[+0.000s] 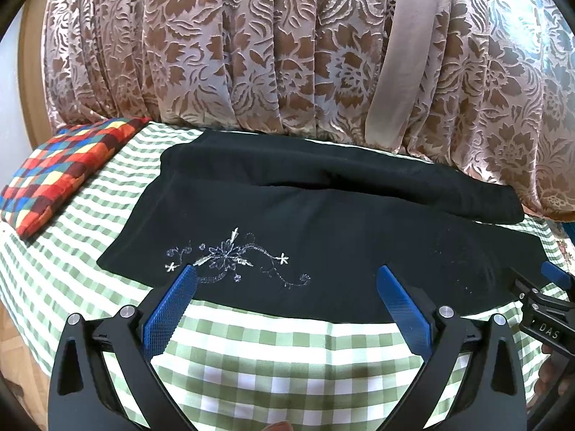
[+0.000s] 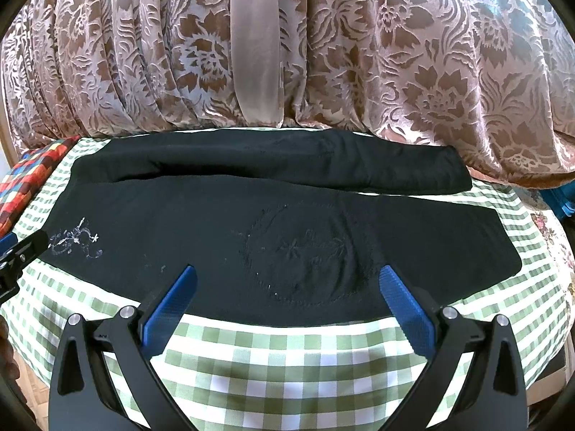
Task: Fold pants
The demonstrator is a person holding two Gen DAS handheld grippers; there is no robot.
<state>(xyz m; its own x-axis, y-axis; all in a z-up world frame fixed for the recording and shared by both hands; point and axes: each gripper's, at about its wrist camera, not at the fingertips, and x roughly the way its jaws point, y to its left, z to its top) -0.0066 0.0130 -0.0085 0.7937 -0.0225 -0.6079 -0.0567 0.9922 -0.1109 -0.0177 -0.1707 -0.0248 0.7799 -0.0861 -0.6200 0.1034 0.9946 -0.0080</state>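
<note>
Both grippers, left gripper point(image 1: 285, 280) and right gripper point(image 2: 287, 280), hover with fingers spread at the near edge of the surface point(image 2: 287, 352); black pants point(image 2: 222, 222) lie flat, seemingly legs together, crosswise folds remaining.

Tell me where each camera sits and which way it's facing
Left wrist: on the open left gripper, facing the black pants on the checked cloth; the right gripper shows at its right edge.
Right wrist: on the open right gripper, facing the same pants further right; the left gripper shows at its left edge.
Shared: pants, white embroidery, floral curtain.
</note>
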